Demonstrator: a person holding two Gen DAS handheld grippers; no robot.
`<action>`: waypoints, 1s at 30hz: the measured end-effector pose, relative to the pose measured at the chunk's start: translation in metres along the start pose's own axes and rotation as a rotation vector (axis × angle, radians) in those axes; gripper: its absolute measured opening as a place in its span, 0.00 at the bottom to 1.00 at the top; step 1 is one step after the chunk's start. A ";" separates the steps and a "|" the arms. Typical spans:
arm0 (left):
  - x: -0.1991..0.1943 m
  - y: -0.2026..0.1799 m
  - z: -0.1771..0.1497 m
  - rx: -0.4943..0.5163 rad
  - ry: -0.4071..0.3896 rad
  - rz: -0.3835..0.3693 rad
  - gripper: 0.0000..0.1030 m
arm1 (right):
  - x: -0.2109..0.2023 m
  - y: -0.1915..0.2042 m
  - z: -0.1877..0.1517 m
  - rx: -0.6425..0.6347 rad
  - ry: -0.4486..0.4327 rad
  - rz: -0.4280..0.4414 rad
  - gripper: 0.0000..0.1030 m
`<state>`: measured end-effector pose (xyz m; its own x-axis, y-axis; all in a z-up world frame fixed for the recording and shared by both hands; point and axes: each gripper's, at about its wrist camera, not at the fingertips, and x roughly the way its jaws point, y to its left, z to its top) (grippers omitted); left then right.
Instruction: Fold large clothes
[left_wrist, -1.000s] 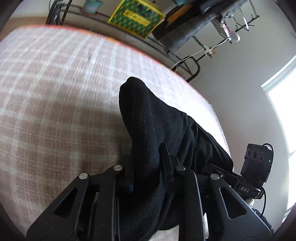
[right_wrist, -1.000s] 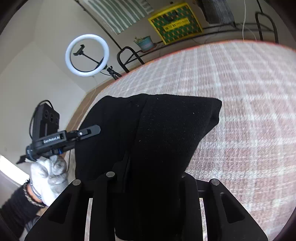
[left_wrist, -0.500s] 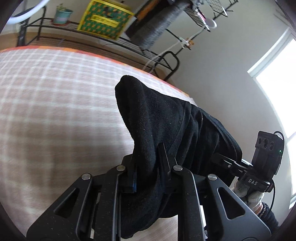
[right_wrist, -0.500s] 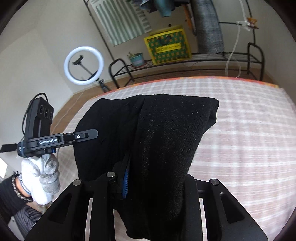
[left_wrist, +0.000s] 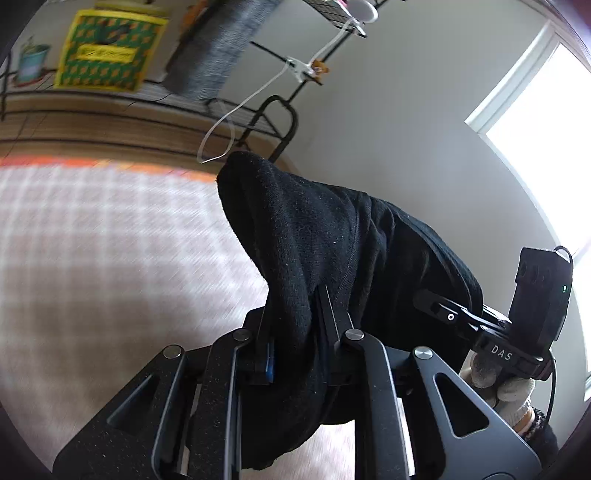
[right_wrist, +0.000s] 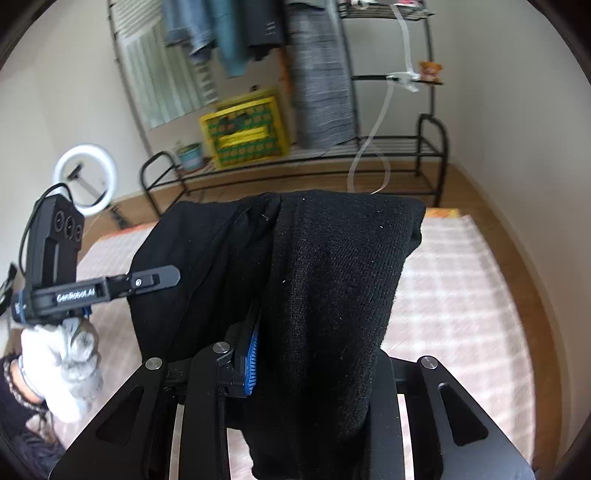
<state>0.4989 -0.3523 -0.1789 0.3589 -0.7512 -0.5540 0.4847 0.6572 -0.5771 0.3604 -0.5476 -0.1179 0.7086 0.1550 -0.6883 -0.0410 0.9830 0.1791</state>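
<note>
Over the last second both views were tilted upward. The black garment (left_wrist: 314, 243), frame centre, is held off the checked bed (left_wrist: 92, 240), probably lifted for folding. Left gripper (left_wrist: 295, 332) and right gripper (right_wrist: 314, 350) are clamped on it.

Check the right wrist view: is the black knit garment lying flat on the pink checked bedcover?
No: the black knit garment hangs bunched from the right gripper, shut on it, above the pink checked bedcover.
</note>
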 end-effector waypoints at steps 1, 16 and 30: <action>0.014 -0.003 0.008 0.006 -0.001 -0.002 0.14 | 0.006 -0.011 0.008 -0.002 -0.007 -0.020 0.25; 0.162 0.012 0.073 0.025 -0.007 0.058 0.14 | 0.108 -0.118 0.050 -0.018 -0.051 -0.050 0.25; 0.189 0.030 0.069 0.032 0.032 0.287 0.27 | 0.150 -0.167 0.033 0.096 0.090 -0.238 0.42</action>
<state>0.6364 -0.4787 -0.2596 0.4602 -0.5318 -0.7109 0.3917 0.8402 -0.3750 0.4964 -0.6921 -0.2279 0.6245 -0.0666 -0.7782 0.1891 0.9796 0.0679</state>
